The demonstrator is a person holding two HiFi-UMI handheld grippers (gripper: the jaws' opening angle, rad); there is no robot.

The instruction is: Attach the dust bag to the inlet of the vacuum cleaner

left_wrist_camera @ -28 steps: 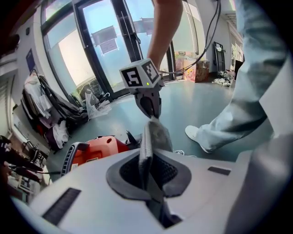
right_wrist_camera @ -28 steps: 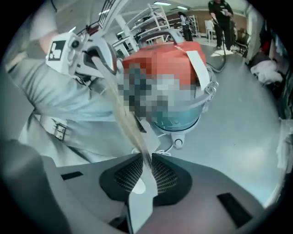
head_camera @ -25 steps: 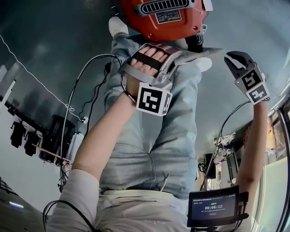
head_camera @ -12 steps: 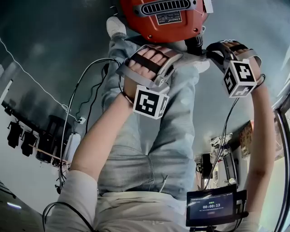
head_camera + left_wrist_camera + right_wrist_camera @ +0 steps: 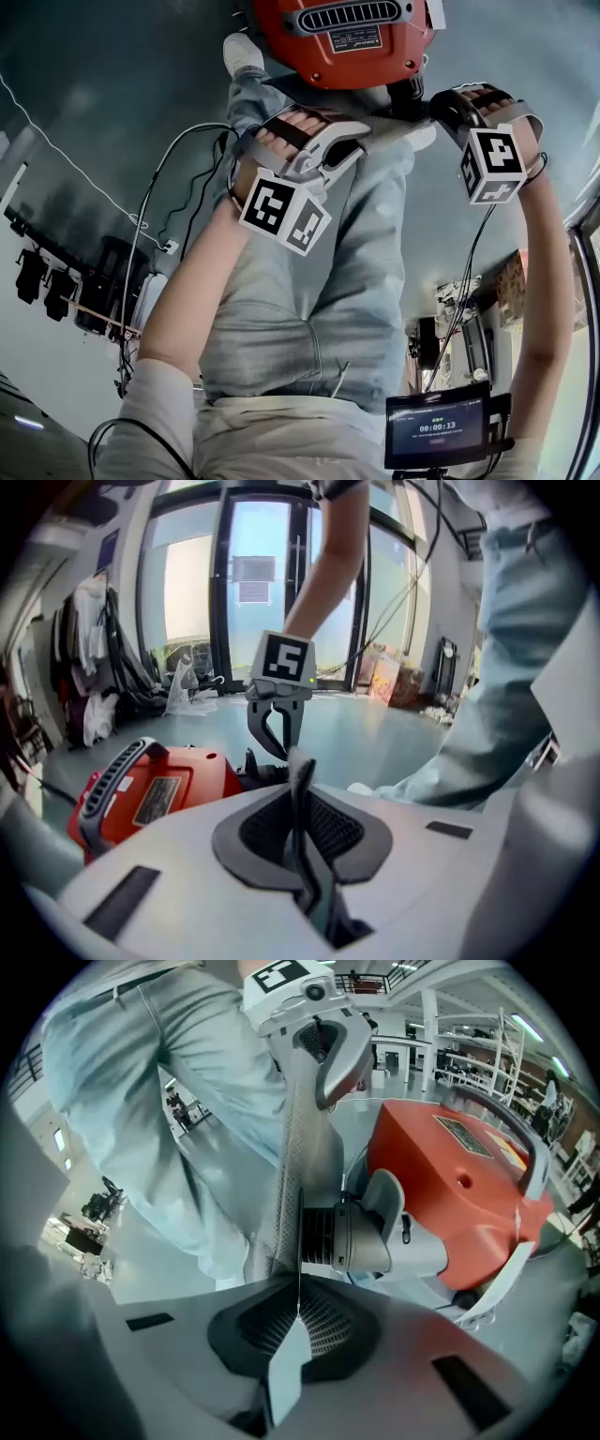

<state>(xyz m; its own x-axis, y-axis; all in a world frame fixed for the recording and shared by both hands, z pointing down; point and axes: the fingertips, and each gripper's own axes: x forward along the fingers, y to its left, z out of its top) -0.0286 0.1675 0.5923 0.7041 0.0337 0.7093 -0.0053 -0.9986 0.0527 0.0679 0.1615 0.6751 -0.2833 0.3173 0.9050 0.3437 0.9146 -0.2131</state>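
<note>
Right gripper view: inlet (image 5: pixel 349 1234) clearest.

The head camera looks steeply down past the person's legs (image 5: pixel 309 281) to the vacuum cleaner (image 5: pixel 342 37) on the floor (image 5: pixel 94 112). The camera on the left gripper (image 5: pixel 356 142) looks along its own fingers, very near to them, toward the right gripper (image 5: pixel 278 747), and the camera on the right gripper looks back at the left one. All three views share the vacuum cleaner, and the two gripper views also share the dust bag (image 5: pixel 295 1166).
</note>
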